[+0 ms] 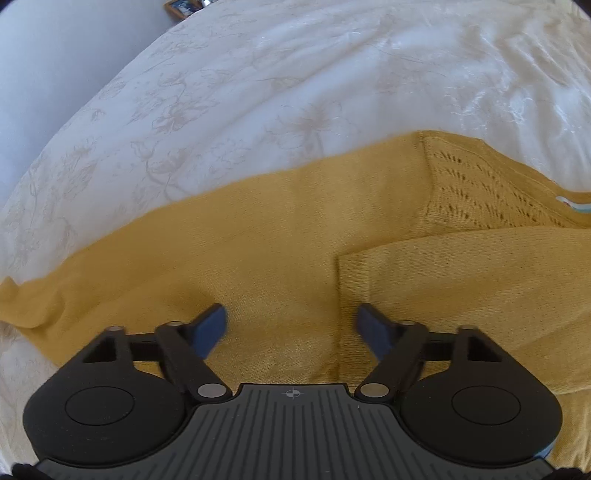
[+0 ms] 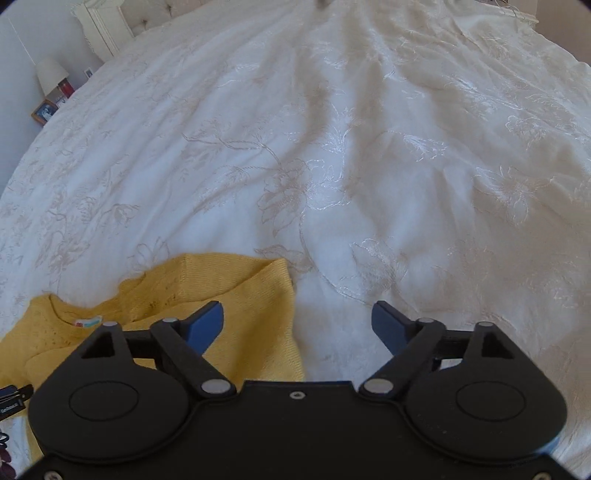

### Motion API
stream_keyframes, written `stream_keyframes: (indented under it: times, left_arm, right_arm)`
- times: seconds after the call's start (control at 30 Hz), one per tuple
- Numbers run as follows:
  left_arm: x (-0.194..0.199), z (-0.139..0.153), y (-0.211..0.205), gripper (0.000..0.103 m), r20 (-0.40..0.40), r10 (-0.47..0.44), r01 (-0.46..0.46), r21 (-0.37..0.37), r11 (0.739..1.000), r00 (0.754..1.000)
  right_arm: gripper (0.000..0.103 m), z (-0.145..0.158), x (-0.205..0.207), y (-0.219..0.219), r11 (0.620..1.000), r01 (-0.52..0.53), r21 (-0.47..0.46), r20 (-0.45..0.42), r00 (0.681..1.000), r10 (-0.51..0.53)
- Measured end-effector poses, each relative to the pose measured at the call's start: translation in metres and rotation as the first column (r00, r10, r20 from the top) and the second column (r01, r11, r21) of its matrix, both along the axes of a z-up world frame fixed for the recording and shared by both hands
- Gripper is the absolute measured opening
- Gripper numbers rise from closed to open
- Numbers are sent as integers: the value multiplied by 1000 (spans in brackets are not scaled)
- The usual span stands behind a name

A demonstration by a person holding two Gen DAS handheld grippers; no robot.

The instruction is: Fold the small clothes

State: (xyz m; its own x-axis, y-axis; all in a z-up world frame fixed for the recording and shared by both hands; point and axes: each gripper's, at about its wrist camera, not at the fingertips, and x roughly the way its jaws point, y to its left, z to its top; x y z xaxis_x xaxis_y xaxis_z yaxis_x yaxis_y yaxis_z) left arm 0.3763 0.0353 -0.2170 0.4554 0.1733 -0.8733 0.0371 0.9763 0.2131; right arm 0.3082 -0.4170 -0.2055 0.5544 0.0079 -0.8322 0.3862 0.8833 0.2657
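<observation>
A small mustard-yellow knit sweater (image 1: 258, 240) lies flat on a white bedspread with a pale flower pattern (image 1: 221, 92). One sleeve (image 1: 461, 273) is folded across its body. My left gripper (image 1: 291, 325) is open and empty, low over the sweater's body beside the sleeve's cuff edge. In the right wrist view the sweater (image 2: 236, 295) lies at the lower left, with its neck label (image 2: 88, 323) showing. My right gripper (image 2: 297, 325) is open and empty; its left finger (image 2: 207, 325) is over the sweater's right edge, its right finger (image 2: 388, 325) over the bedspread (image 2: 369, 166).
The bed stretches far ahead and to the right in the right wrist view. A headboard (image 2: 110, 29) stands at the far left end. A lamp (image 2: 50, 75) and a framed picture (image 2: 44, 112) stand beside the bed at the left.
</observation>
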Motion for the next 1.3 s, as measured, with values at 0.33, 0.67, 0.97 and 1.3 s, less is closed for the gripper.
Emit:
stream_keyframes:
  times: [0.33,0.67,0.97,1.3]
  left_arm:
    - [-17,6,37,103,-47,-69,57,-223,973,996]
    - [-58,47,137,103,55,13,-6,-135,991,998]
    - [-46,83,270,102,122,199,-187,-106,977,972]
    - [-15,93,325,102,159,172,-161,-76,984,972]
  right_arm:
    - [103,31,-55,73,990,-112,85,20,994,111]
    - [103,50,-76,156,954,-284,100,60,958,279]
    - [103,61,-71,206,939,-313,141,85,949,303]
    - [103,59,-55,249,924,-354,146,68,935,348]
